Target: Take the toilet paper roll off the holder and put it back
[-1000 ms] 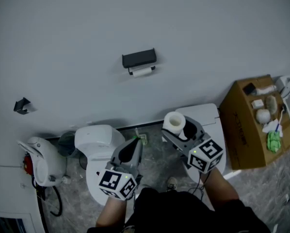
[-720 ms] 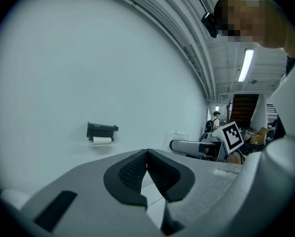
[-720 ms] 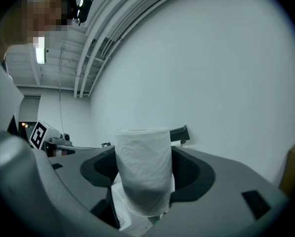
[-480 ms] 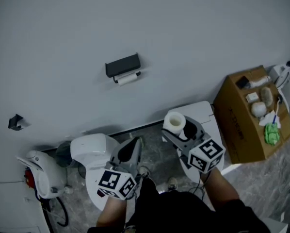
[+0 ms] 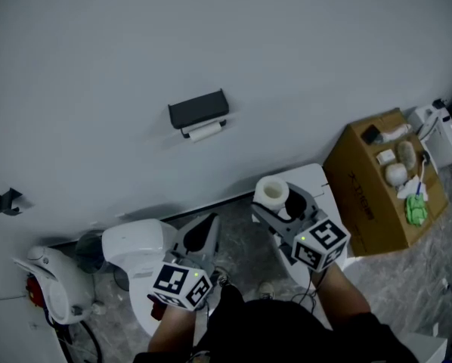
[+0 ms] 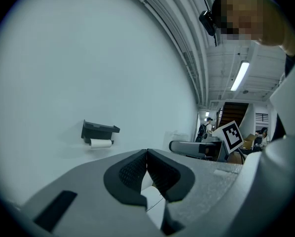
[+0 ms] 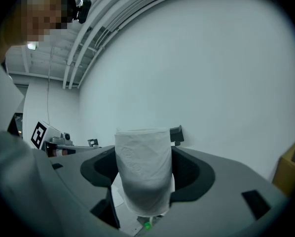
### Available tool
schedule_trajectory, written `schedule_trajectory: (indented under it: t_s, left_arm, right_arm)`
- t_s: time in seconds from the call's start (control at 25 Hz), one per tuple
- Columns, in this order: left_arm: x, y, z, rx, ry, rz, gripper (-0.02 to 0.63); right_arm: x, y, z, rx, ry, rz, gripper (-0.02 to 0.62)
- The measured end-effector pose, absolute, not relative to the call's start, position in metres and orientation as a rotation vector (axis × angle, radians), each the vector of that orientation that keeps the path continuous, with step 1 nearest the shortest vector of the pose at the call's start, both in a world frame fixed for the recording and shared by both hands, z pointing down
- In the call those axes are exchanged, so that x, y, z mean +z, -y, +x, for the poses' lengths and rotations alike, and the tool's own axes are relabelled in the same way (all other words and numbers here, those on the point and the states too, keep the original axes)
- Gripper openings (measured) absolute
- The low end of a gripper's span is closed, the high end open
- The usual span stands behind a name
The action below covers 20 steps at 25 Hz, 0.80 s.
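Head view, left to right.

- Small black bracket (image 5: 9,201) on the grey wall, far left.
- White floor appliance with a red part (image 5: 48,293), near left, beside the toilet (image 5: 139,242).
- Left gripper (image 5: 201,234): above the toilet's right edge, pointing towards the wall. In the left gripper view (image 6: 147,154) the two dark pads meet along a single line with nothing between them. Jaws closed, empty.
- Black holder (image 5: 199,110) fixed to the wall, up and slightly left of centre, well apart from both grippers. A thin white roll (image 5: 205,132) hangs directly beneath it; the same pair shows in the left gripper view (image 6: 99,129).
- Right gripper (image 5: 277,205): right of the left one, pointing at the wall. Jaws wide apart and clamped on the toilet paper roll (image 5: 271,190).
- Right gripper view: the roll (image 7: 142,169) stands upright between the pads, which press both its sides. One corner of the holder (image 7: 176,134) shows just behind its right edge.
- White unit (image 5: 320,178) lies below the right gripper.
- Open cardboard box (image 5: 366,191) at right, holding small white items and something green.
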<state>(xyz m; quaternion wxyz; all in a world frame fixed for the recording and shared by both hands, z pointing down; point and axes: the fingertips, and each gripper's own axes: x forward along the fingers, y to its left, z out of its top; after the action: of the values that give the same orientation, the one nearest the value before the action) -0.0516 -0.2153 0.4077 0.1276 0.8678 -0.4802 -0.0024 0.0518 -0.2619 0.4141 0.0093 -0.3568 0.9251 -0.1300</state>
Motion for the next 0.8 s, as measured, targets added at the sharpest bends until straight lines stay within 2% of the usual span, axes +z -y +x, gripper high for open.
schedule_trajectory:
  t_s: [0.48,0.8]
  left_arm:
    - [0.403,0.258,-0.202,-0.059,1.430,2.530,0.005]
    - [0.410,0.280,-0.248,-0.071,1.438,2.506,0.005]
  right_arm:
    - [0.403,0.304,-0.108,-0.337,-2.956,-1.063,0.307]
    - [0.407,0.321,-0.167,-0.317,-3.010,-0.998,0.307]
